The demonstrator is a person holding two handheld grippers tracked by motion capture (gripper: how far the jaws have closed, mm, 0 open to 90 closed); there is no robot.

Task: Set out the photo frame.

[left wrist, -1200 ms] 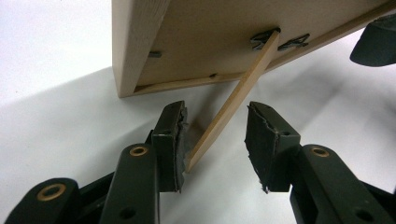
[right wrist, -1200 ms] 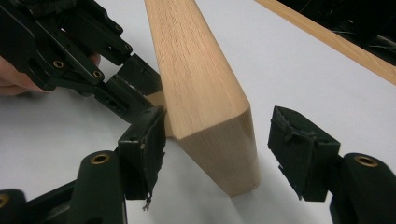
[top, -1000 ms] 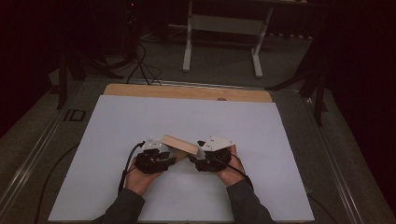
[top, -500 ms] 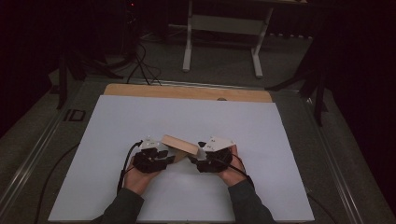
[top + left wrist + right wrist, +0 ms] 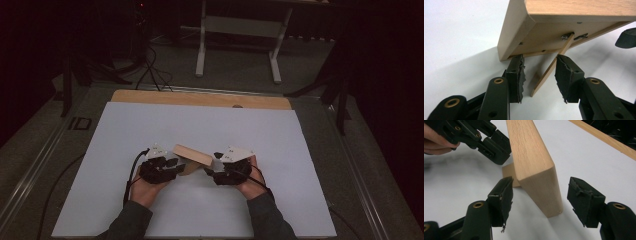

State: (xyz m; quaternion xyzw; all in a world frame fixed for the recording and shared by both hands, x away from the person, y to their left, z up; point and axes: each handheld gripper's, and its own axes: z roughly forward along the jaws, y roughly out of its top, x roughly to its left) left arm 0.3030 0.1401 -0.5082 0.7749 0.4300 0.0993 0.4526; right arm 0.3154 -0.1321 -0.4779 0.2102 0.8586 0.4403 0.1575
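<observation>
A white sheet (image 5: 200, 130) covers the counter (image 5: 200, 98), whose bare wooden strip shows along the far edge. Between the left tool (image 5: 167, 167) and right tool (image 5: 212, 170), a wooden block (image 5: 192, 155) rests tilted on the sheet.

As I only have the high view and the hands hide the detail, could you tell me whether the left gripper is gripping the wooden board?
Observer: No. The left gripper is open under the wooden board, with a thin wooden strut between its jaws and a clear gap on one side.
Operator: Thank you. Where does that strut come from?
Observer: It hangs from a small metal hinge on the board's underside.
Operator: And is the right gripper clamped on the board?
Observer: No. The right gripper is open, a jaw on either side of the board's end, both clear of the wood.
</observation>
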